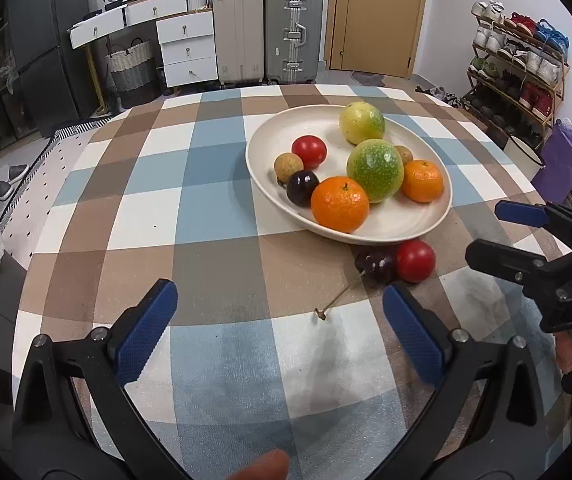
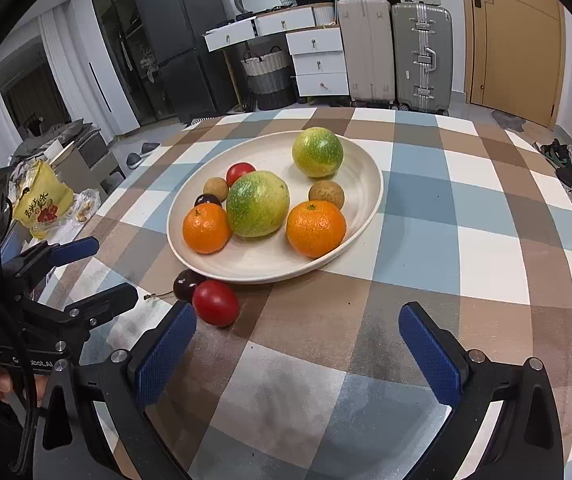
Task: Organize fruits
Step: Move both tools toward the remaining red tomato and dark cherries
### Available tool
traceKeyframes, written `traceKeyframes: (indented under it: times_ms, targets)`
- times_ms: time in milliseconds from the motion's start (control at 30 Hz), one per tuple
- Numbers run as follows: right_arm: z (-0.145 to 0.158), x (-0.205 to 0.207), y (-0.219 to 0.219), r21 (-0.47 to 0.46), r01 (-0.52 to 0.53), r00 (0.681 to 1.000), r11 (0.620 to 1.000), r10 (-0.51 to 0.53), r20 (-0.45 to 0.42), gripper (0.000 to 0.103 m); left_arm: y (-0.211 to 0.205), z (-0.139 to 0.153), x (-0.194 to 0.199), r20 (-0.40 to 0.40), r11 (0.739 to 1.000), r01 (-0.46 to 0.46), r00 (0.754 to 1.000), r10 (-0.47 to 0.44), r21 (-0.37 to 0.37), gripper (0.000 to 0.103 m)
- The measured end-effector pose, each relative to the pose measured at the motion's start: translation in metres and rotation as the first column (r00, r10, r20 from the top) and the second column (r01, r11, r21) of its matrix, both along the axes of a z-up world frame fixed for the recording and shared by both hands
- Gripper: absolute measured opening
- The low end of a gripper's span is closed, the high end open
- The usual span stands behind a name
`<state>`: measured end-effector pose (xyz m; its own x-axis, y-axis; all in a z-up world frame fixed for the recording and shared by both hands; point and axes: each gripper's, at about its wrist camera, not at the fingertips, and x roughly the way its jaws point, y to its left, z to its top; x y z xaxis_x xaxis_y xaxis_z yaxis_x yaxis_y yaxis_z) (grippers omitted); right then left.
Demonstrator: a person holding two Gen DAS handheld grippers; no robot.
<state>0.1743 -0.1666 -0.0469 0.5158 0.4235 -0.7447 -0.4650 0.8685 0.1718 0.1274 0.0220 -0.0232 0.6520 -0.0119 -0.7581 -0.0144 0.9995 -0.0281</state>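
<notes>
Fruit fills the cream plate (image 1: pixel 426 222) mid-tablecloth; a dark cherry (image 1: pixel 376 266) and red tomato (image 1: pixel 416 260) touch beside its near rim, ahead of the spread, empty left gripper (image 1: pixel 278 320). Right view: right gripper (image 2: pixel 298 336) spread, empty; a yellow bag (image 2: pixel 42 200) with unreadable Chinese print lies off the table's left edge.

A worktop with a checked cloth

On the worktop (image 1: pixel 214 200) sit a white plate (image 1: pixel 270 136) of fruit, and just beside it a red tomato (image 1: pixel 415 261) touching a dark cherry (image 1: pixel 375 266).
</notes>
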Motion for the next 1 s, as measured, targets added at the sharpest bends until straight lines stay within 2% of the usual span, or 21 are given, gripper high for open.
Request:
traceKeyframes:
  times_ms: [467,800,1000]
  targets:
    - [-0.018,0.005,0.026,-0.054,-0.043,0.998,0.998,0.041,-0.039,0.103,0.007,-0.014,0.009,-0.029,1.0,-0.013,0.999,0.013,-0.013,0.102]
    - [-0.022,0.003,0.04,-0.095,-0.077,0.997,0.993,0.075,-0.02,0.102,0.012,-0.02,0.014,-0.041,1.0,-0.023,0.999,0.022,-0.019,0.102]
    - [-0.02,0.0,0.05,-0.15,-0.084,0.995,0.985,0.09,0.033,0.101,0.017,-0.022,0.017,-0.047,0.999,-0.043,0.998,0.041,-0.023,0.102]
